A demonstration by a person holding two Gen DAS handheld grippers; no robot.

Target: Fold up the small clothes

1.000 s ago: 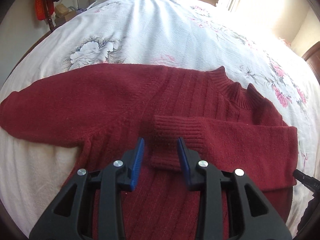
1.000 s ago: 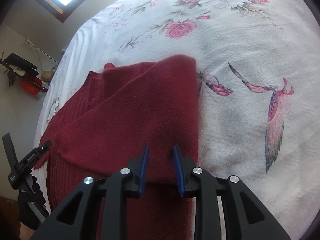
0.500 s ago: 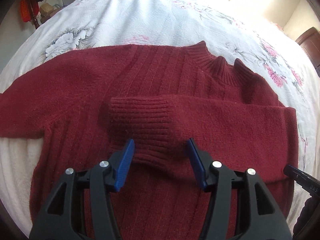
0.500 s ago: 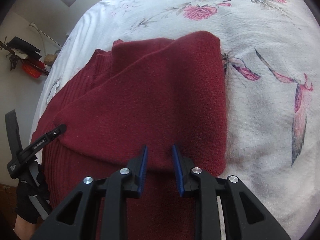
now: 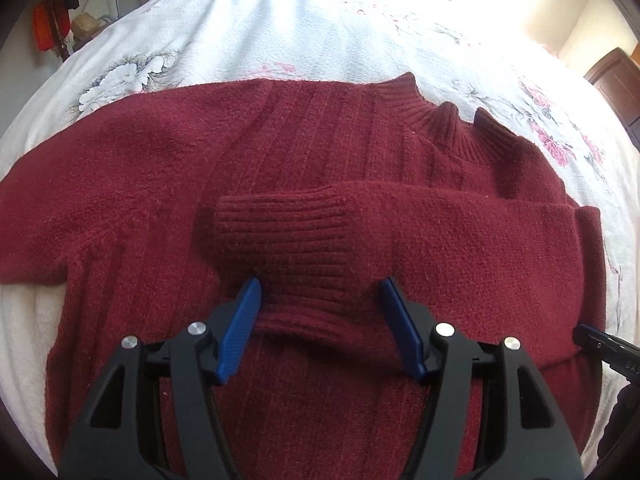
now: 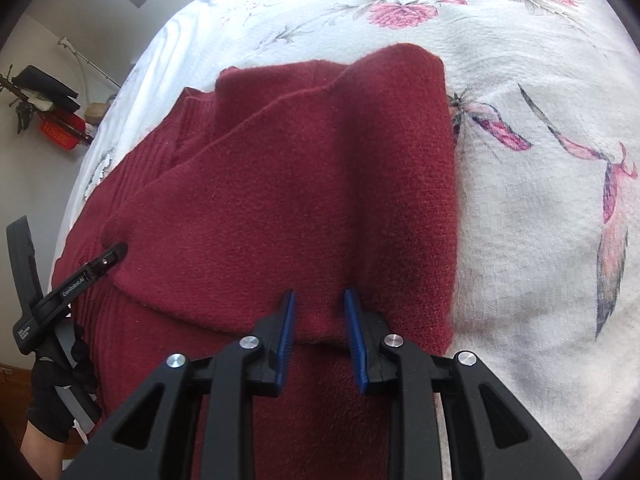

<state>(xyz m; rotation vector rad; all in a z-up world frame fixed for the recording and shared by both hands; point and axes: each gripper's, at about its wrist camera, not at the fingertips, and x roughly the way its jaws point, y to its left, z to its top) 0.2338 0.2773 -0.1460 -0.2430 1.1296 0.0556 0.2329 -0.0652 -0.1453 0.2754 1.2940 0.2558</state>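
The left hand-held gripper (image 5: 320, 320) has spread wide over the last second, its blue jaws going from a narrow gap at the ribbed cuff (image 5: 280, 240) to standing well apart on either side of it. So that's a release: the sleeve (image 5: 460, 240) has been let go and lies folded across the chest of the red sweater (image 5: 320, 140), cuff near the middle. One sleeve fold looks done. The other sleeve (image 5: 60, 208) is spread out flat to the left on the bed (image 5: 280, 20), so I'd judge that one comes next.

Over on the right, the right hand-held gripper (image 6: 320, 320) has moved in closer to the folded edge of the sleeve. Its jaws stand a narrow gap apart, astride the lower edge of the fabric; whether they pinch any of it, I cannot tell, but the gap looks unchanged and loose.

Pose now: the left hand-held gripper sits low over the sweater's body, pointing toward the collar (image 5: 452, 120), held by a gloved hand (image 6: 56, 400) seen at the edge of the right view. The right one hovers low at the folded shoulder side, pointing up the bed.
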